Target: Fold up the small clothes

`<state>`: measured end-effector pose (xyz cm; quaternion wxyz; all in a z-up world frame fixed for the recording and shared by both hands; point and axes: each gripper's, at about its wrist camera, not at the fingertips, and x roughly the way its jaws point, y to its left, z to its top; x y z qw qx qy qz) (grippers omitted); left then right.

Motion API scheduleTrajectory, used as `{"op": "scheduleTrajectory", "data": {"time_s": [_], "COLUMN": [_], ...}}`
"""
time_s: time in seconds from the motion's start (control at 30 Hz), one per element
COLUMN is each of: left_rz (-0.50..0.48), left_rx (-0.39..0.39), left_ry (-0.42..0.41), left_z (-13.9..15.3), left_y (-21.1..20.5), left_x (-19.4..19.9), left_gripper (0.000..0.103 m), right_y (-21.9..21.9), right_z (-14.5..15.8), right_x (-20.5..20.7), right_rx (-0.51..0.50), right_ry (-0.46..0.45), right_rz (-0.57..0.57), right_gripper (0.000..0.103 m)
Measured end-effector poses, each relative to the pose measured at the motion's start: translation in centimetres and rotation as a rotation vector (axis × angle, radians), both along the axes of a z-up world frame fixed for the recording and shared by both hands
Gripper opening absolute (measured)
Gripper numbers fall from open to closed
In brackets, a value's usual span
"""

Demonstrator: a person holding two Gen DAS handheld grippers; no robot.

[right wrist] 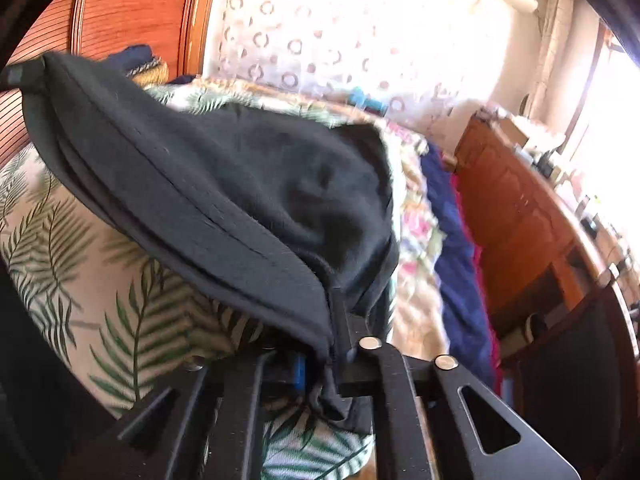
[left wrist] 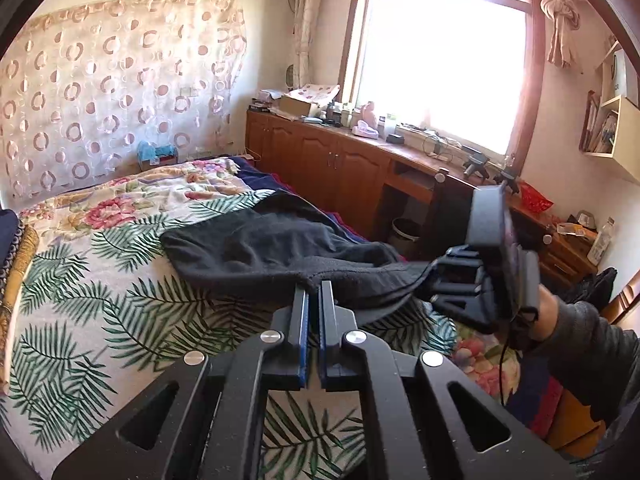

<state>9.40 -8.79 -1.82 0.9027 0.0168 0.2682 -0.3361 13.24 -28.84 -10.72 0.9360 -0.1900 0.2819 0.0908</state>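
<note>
A small black garment lies across the leaf-print bedspread, its near hem lifted. My left gripper is shut on the near hem, fingers close together. My right gripper shows at the right in the left wrist view, shut on the same hem further right. In the right wrist view the black garment hangs stretched from my right gripper, draped over its fingers; the far corner reaches the left gripper at top left.
A wooden cabinet run with clutter on top stands under the bright window right of the bed. A bin sits in the gap. Folded dark and yellow cloth lies at the bed's left edge. A patterned curtain covers the far wall.
</note>
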Motion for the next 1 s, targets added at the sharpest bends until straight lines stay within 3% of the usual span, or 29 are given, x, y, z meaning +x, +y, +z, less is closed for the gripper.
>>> {"op": "scheduleTrajectory", "data": {"time_s": [0.2,0.37,0.57,0.7,0.83,0.93,1.0], "left_rz": [0.047,0.107,0.175,0.193,0.195,0.202,0.196], "left_rx": [-0.01,-0.015,0.022,0.045,0.045,0.06,0.068], "left_ry": [-0.015,-0.025,0.017,0.064,0.096,0.108,0.106], "left_z": [1.0,1.4,-0.3,-2.1,-3.1,-3.5,-3.6], "left_y": [1.4,2.6,3.4,3.4,3.2,3.1,3.0], "left_x": [3.2,7.6,13.9,17.3,19.0,20.1,20.4], "left_gripper": [0.005,0.005,0.005,0.005,0.005,0.005,0.016], "right_y": [1.0,3.0,5.1,3.9,2.3,1.2,0.2], "right_z": [4.6,7.0,6.0,5.5,7.0,8.1,8.6], "right_x": [2.4,8.0,15.7,19.9,22.5,24.6,25.7], "right_rx": [0.0,-0.009,-0.041,-0.03,0.069,0.156,0.234], "right_ry": [-0.124,-0.158,-0.097,-0.02,0.051,0.093,0.141], "right_rz": [0.038,0.079,0.127,0.131,0.118,0.113,0.127], "right_gripper": [0.006,0.006,0.006,0.006,0.007,0.016,0.019]}}
